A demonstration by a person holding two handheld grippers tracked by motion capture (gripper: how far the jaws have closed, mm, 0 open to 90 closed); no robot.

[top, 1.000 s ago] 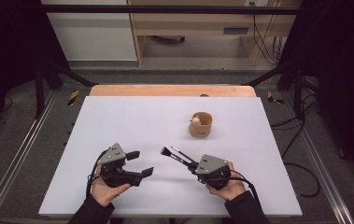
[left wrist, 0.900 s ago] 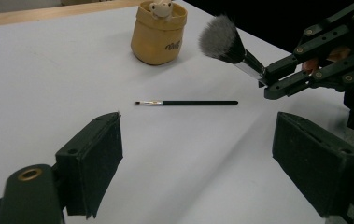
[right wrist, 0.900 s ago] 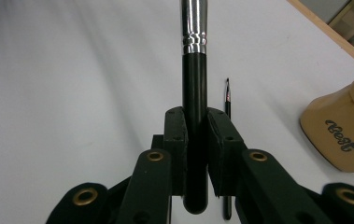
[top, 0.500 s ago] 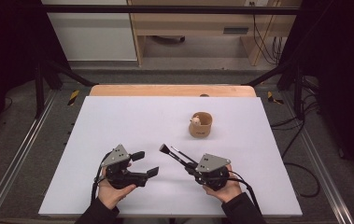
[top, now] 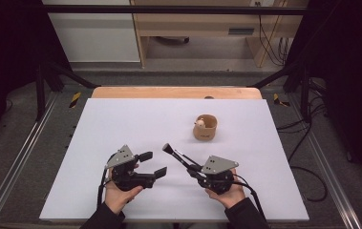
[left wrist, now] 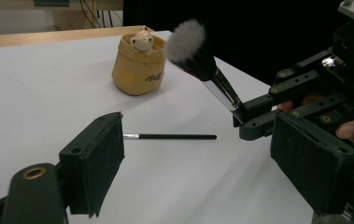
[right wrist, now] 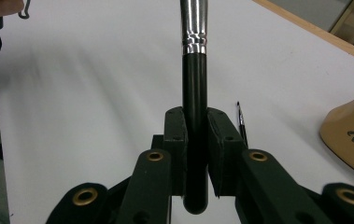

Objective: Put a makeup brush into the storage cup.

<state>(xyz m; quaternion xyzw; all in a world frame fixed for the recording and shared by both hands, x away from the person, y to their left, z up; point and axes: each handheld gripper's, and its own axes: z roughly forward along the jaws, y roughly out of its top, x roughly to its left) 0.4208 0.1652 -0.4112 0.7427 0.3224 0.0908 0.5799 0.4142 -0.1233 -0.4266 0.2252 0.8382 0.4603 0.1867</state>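
Brush (right wrist: 194,70) head beyond top edge

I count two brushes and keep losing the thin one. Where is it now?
The thin brush lies flat on the white table, in the left gripper view between the tan pot and the right gripper.

Right gripper (right wrist: 195,154) is clamped on the black handle of a makeup brush (right wrist: 194,84) w/ silver ferrule, pointing up. Thin brush (right wrist: 241,122) lies on the white table (right wrist: 95,93), tan pot (right wrist: 352,137) at right edge.

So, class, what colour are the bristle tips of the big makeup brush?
White at the tips, dark at the base of the makeup brush; the left gripper view shows it best.
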